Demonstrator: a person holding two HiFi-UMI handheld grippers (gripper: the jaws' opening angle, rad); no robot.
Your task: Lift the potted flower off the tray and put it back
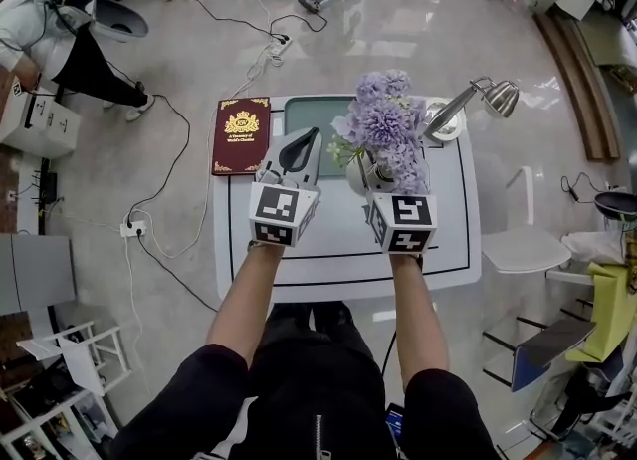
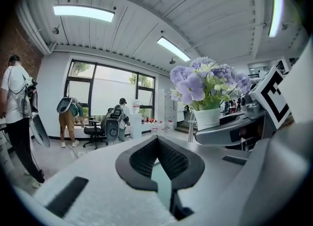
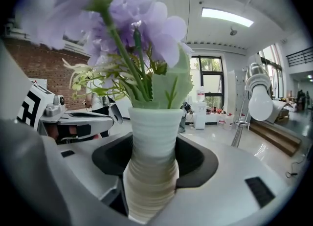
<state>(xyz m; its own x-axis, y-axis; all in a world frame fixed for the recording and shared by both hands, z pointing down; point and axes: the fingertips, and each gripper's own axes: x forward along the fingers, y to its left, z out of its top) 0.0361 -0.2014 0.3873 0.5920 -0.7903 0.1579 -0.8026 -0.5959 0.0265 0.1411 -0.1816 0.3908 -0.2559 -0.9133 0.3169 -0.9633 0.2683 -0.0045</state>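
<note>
At the far left of the white table (image 1: pixel 450 234) lies a dark red book (image 1: pixel 240 135). My left gripper (image 2: pixel 157 139) hovers just to the right of it, its jaws drawn together at the tips with nothing between them. Beyond it the pale green tray (image 1: pixel 318 115) sits at the table's far edge. Over the tray's right end is the potted flower (image 3: pixel 151 137). My right gripper (image 3: pixel 154 164) clasps its white ribbed pot, one pad on each side, and the purple blooms stand upright above. I cannot tell whether the pot's base touches the tray. To the right of the flower stands a silver desk lamp (image 1: pixel 485 98).
</note>
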